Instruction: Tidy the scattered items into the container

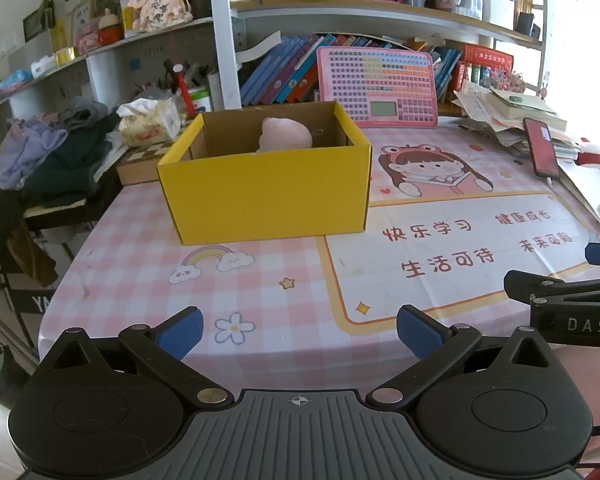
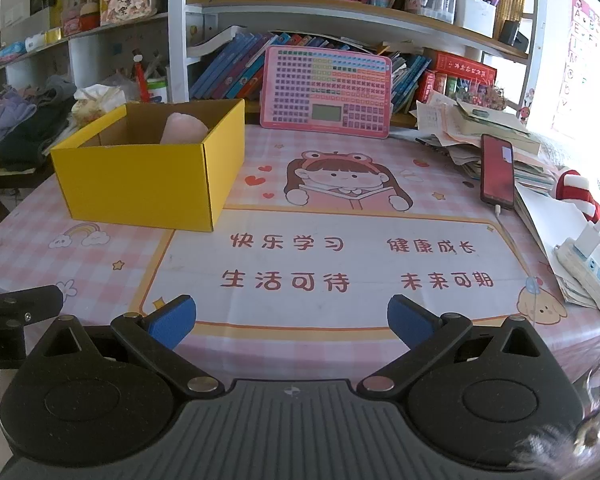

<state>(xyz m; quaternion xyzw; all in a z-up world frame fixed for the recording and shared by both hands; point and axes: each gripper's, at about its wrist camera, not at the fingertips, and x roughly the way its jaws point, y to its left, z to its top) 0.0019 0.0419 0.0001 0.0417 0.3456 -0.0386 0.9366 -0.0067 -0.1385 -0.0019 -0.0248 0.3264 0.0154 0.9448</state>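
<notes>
two grippers, left gripper (image 1: 299, 332) and right gripper (image 2: 291, 322), hover over the bench (image 2: 340, 304) with jaws spread wide, nothing between them. yellow box (image 1: 266, 196) stands on the pink checked cloth, well ahead of both; a pink soft item (image 1: 286, 136) lies inside it.

Cluttered bookshelves (image 2: 340, 8) behind pink-checked table (image 2: 380, 208); daylight from right.

1. Left gripper (image 1: 299, 330): matte black linkage arms, blue padded fingertips (image 1: 182, 332), silver pivot rivets, ribbed grey base bearing a crosshair mark.
2. Right gripper (image 2: 291, 322): same build; at 3 o'clock in the left view, white "DAS" lettering shows.
</notes>
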